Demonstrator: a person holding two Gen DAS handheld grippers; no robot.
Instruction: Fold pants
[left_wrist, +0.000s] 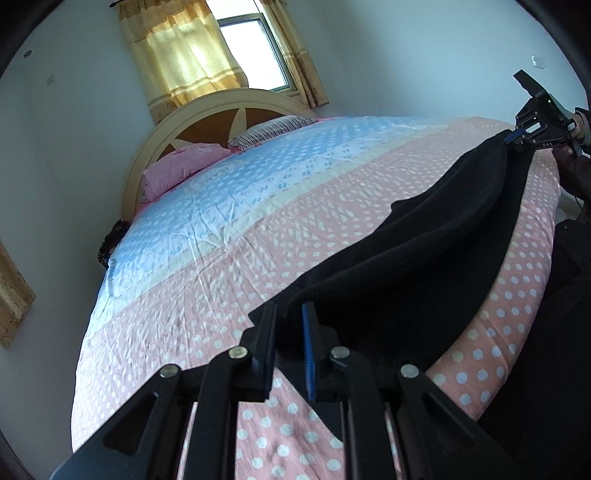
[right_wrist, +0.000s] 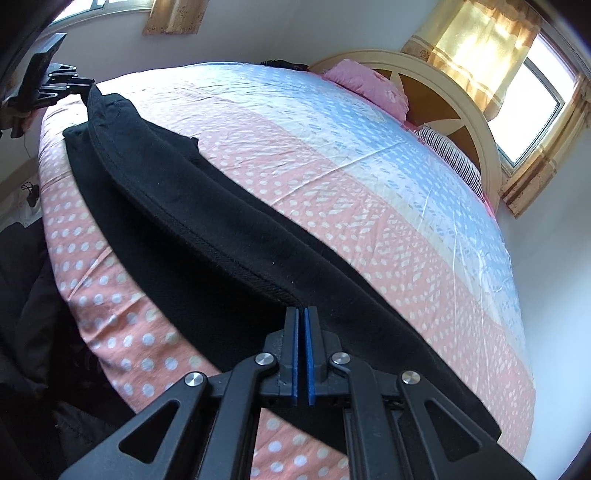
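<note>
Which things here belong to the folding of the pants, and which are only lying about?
For the job:
- black pants
- left tool, gripping one end
- right tool, shut on the other end
- bed, the folding surface

Lying about:
- pink pillow
- striped pillow
- curtain

Daylight thru window (left_wrist: 258, 51) and curtains (left_wrist: 184, 55) — soft, bright; fisheye bends edges, dark vignette corners.

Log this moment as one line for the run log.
task: fold pants | left gripper: shut on pants | right gripper: shut on pants | pants: stretched between grippers over bed
</note>
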